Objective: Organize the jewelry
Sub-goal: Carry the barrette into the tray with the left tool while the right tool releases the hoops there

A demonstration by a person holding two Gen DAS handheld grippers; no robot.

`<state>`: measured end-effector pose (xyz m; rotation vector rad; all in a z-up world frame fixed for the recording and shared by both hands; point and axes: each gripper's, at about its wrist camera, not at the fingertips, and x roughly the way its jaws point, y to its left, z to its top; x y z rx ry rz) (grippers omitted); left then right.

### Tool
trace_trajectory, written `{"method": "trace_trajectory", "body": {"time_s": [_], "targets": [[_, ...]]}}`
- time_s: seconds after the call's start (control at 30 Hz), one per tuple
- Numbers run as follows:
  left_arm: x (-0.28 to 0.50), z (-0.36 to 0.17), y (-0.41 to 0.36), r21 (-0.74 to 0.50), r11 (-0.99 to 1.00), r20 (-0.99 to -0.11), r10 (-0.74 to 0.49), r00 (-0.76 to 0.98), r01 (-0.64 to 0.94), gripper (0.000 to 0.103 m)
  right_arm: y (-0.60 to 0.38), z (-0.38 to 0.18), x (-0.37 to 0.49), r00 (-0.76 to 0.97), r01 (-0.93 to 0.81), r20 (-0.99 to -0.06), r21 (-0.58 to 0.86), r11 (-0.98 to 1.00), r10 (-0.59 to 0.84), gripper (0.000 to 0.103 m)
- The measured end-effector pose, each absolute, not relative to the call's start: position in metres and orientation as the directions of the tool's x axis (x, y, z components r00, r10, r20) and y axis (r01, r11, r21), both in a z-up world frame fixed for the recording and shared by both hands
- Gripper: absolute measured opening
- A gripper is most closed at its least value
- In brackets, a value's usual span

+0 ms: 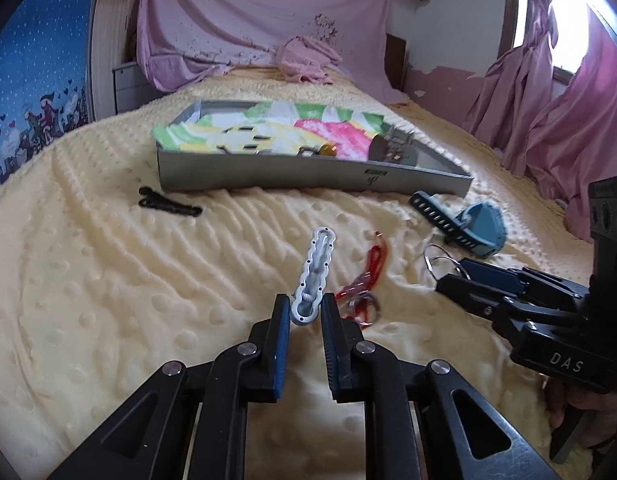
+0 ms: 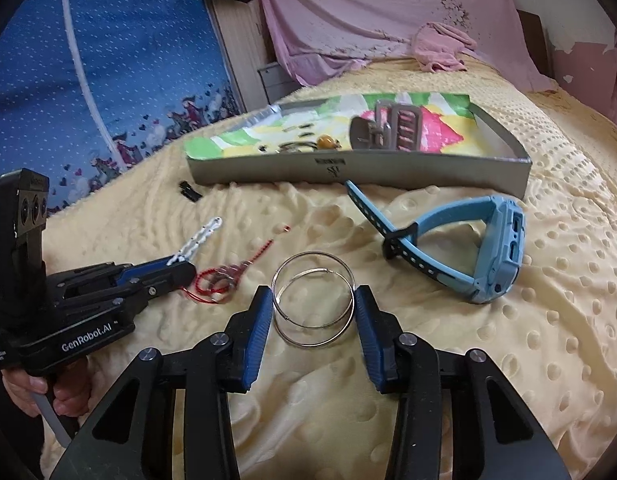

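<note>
My left gripper is shut on the near end of a white hair clip, also seen in the right wrist view. My right gripper is shut on two silver hoop rings, pads against their sides; the rings show in the left wrist view. A grey cardboard tray with a colourful lining holds a grey watch, rings and a yellow bead. A red cord with rings lies between the grippers. A blue watch lies to the right.
A black hair clip lies left of the tray on the cream dotted blanket. Pink cloth lies at the bed's far end. Pink curtains hang at right, a blue patterned hanging at left.
</note>
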<state>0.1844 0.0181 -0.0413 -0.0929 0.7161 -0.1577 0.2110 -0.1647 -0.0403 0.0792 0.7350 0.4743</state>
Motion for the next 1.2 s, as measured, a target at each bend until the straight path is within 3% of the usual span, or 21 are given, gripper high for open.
{"method": "trace_trajectory", "body": {"time_s": [0.43,0.73,1.2], "targets": [[0.214,0.006,0.004,-0.192,0.973,-0.553,-0.215,0.805,0.128,0.015,-0.201,0.029,0.224,0.755,-0.372,-0.492,0.223,0.901,0.434,0.038],[0.291,0.013,-0.017,-0.174,0.979,-0.576,-0.188,0.796,0.105,0.015,-0.228,0.044,0.301,0.784,-0.295,-0.510,0.197,0.935,0.355,0.038],[0.334,-0.020,-0.031,-0.182,0.980,-0.656,-0.185,0.732,0.084,0.016,-0.217,-0.013,0.359,0.704,-0.233,-0.651,0.169,0.958,0.286,0.039]]}}
